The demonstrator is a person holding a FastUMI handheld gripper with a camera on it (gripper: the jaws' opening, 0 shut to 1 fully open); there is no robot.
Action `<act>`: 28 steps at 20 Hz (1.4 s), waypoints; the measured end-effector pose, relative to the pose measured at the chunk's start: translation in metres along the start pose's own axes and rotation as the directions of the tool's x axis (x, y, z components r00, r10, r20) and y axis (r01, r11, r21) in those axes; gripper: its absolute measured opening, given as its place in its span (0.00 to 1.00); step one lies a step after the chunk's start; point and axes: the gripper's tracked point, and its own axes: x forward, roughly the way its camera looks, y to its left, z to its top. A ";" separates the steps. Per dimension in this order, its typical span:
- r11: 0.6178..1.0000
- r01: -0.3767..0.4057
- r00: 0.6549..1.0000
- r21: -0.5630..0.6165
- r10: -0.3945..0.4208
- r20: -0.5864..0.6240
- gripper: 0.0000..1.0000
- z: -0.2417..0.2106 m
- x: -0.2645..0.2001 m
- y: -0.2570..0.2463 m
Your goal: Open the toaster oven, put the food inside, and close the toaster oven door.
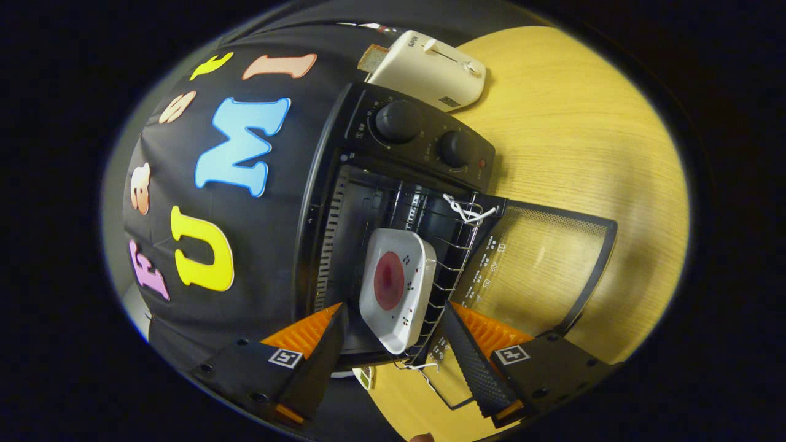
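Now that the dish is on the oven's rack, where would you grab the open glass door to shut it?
Probably the glass door's free outer edge, farthest from its hinge by the toaster oven, approached from the table side. The gripper has its jaws open, around the white dish.

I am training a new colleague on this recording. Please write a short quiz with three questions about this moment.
1. True or false: the toaster oven door is closed.
2. Where is the white dish? A) on the wire rack B) on the table C) on the white toaster
3. Fill in: the tongs are ____, with the dish's near corner between the fingers.

Key: 1 false; 2 A; 3 open.
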 end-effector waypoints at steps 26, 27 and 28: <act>0.437 0.043 0.954 -0.899 -0.284 -0.093 0.98 -0.047 -0.069 -0.123; 0.409 0.041 0.949 -0.912 -0.300 -0.092 0.98 -0.049 -0.065 -0.126; 0.383 0.041 0.944 -0.923 -0.318 -0.090 0.98 -0.051 -0.063 -0.130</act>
